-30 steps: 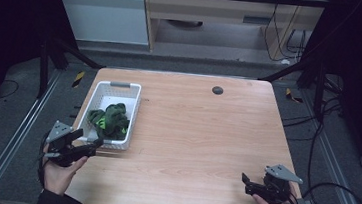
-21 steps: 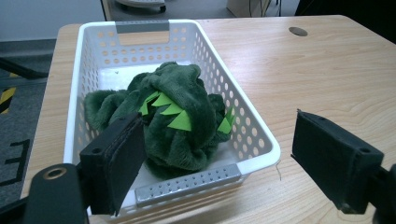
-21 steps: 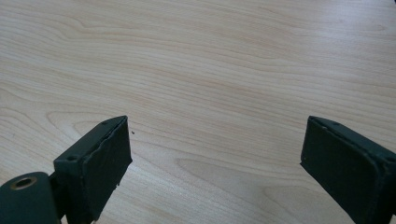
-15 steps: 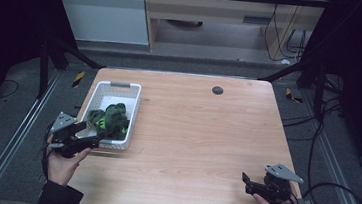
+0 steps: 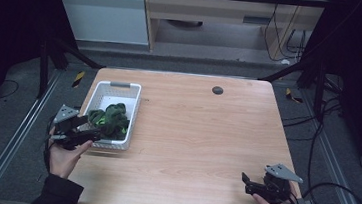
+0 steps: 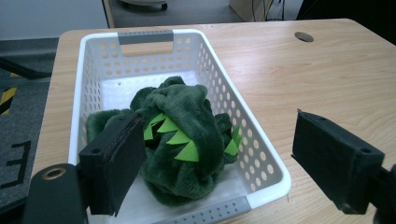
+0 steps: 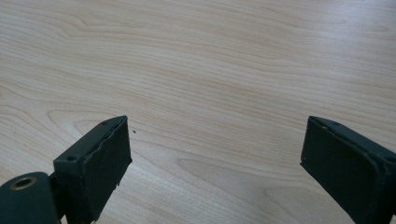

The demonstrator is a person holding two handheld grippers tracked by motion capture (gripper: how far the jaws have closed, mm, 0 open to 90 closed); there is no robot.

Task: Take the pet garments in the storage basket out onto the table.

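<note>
A dark green plush toy [image 5: 108,118] with bright green felt spikes lies in a white perforated basket [image 5: 100,96] on the left of the wooden table. In the left gripper view the plush toy [image 6: 180,144] fills the near half of the basket [image 6: 98,53]. My left gripper [image 5: 93,134] is open at the basket's near end; its jaws straddle the near rim, one over the toy's edge, the other outside the right wall. My left gripper [image 6: 219,161] holds nothing. My right gripper [image 5: 245,183] hovers open low over bare wood near the front right edge, and my right gripper [image 7: 215,163] is empty.
A small dark round grommet [image 5: 217,90] sits in the tabletop near the far edge. The table's front edge lies close under both hands. Metal frame legs, cables and a yellow-black marker [image 5: 77,79] lie on the floor around the table.
My left gripper has moved forward and right, from beside the basket's near left corner to over its near rim, close to the plush toy. The right gripper has stayed put.
</note>
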